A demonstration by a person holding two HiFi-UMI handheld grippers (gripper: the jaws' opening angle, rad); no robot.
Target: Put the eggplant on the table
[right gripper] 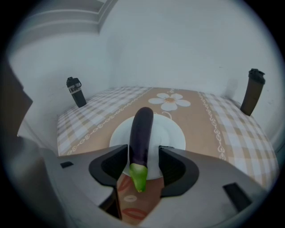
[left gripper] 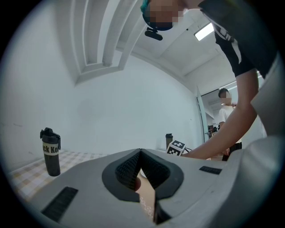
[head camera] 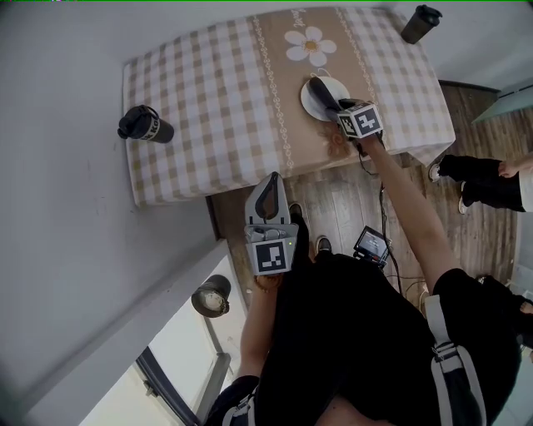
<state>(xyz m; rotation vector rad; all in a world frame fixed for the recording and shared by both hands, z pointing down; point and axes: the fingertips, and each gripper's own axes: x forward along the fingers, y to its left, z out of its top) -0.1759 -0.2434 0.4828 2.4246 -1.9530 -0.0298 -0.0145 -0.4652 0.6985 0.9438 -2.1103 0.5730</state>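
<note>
A dark purple eggplant (right gripper: pixel 141 133) with a green stem lies lengthwise on a white plate (right gripper: pixel 171 133), its stem end hanging past the plate's near rim. It sits between the jaws of my right gripper (right gripper: pixel 143 152), which stand apart; a gap shows on the right side, so the gripper is open around it. In the head view the right gripper (head camera: pixel 331 98) reaches over the plate (head camera: pixel 310 106) on the checked tablecloth (head camera: pixel 216 100). My left gripper (head camera: pixel 268 198) hangs off the table's near edge, shut and empty, with its pads meeting (left gripper: pixel 140 153).
A black bottle (head camera: pixel 146 125) stands near the table's left edge, and a dark tumbler (head camera: pixel 420 23) at the far right corner. Another person's legs (head camera: pixel 487 179) are to the right of the table. A small screen device (head camera: pixel 372 245) lies on the wooden floor.
</note>
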